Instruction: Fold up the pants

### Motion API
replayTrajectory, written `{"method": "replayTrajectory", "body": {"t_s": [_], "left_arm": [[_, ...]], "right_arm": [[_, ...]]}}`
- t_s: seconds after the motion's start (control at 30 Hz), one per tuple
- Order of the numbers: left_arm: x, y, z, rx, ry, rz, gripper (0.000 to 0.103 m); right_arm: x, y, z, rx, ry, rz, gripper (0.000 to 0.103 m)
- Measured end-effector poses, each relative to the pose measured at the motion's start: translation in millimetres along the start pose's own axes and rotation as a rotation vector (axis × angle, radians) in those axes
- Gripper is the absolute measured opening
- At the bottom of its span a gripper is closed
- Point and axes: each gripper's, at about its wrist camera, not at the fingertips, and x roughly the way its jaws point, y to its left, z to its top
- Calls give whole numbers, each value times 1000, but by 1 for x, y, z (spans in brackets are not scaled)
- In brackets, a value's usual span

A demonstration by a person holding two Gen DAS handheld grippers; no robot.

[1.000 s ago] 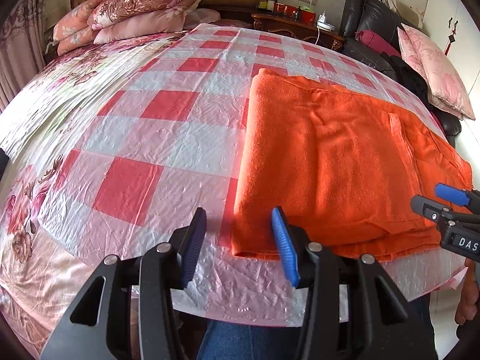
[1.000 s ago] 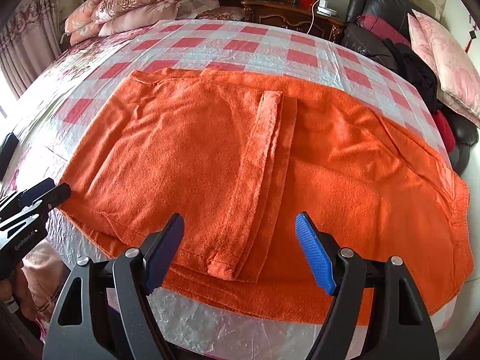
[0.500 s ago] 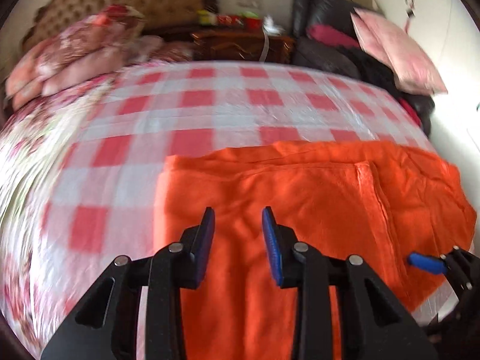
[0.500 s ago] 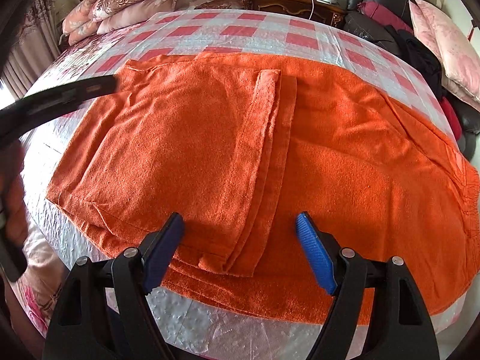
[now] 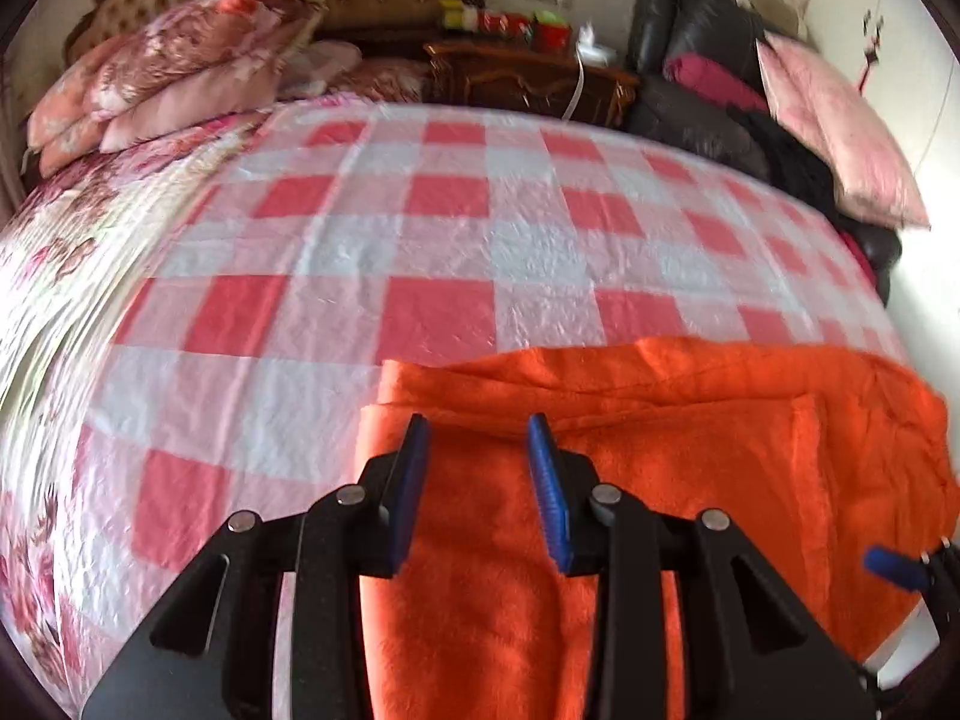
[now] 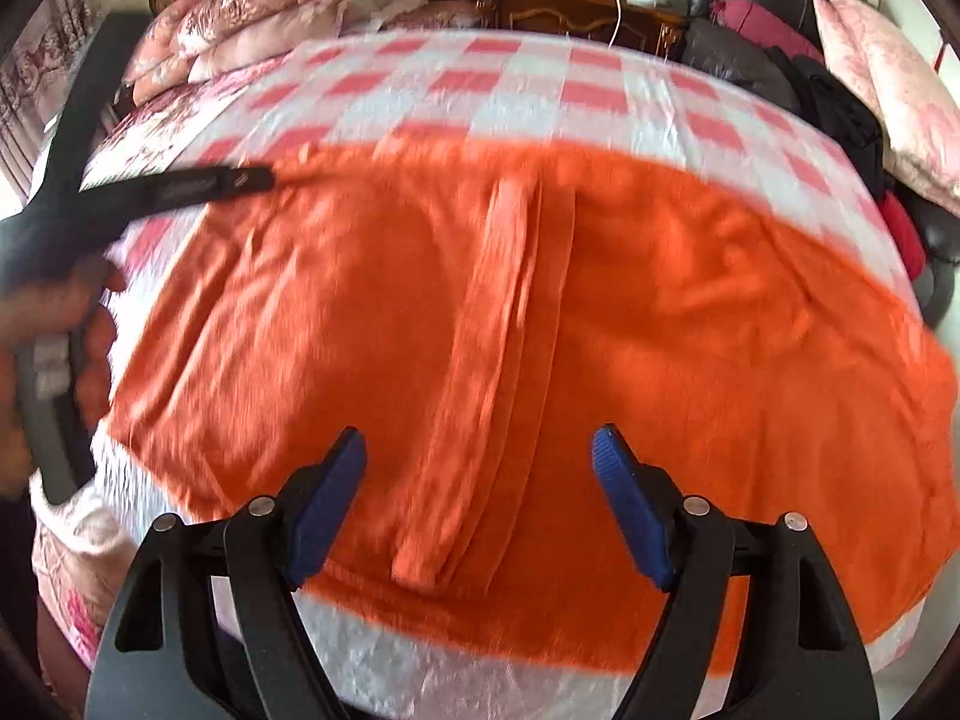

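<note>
Orange fleece pants [image 6: 720, 360] lie spread flat on the red-and-white checked bed cover [image 5: 450, 240], with a folded leg strip [image 6: 498, 360] running down the middle. My left gripper [image 5: 477, 423] hovers over the pants' [image 5: 660, 480] far left corner, its jaws a narrow gap apart, and the pads are not pressing the cloth. In the right wrist view it shows as a blurred black arm [image 6: 180, 186] held by a hand [image 6: 54, 312]. My right gripper [image 6: 478, 438] stands wide open above the near edge, astride the strip's end. Its blue tip [image 5: 894, 564] shows at the lower right.
Floral pillows [image 5: 180, 78] are stacked at the bed's head on the left. A dark wooden nightstand [image 5: 516, 78] with small items stands behind. A black sofa [image 5: 708, 114] with a pink cushion [image 5: 840, 132] and dark clothes lines the right side.
My left gripper has swung from the pants' near left edge forward to their far left corner, and its jaws have narrowed. The right gripper has hardly shifted.
</note>
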Motion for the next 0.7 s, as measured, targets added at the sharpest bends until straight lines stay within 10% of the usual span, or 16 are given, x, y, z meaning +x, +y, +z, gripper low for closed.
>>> {"method": "replayTrajectory", "body": {"t_s": [0.37,0.7], "left_arm": [[-71,80,-100,-271,70,-127,39],[-75,91,-140,-440,109,-372,44]], "right_arm": [[50,-23,70,23,-24,-78,65],[29,-18,50,29,-28,-74,68]]}}
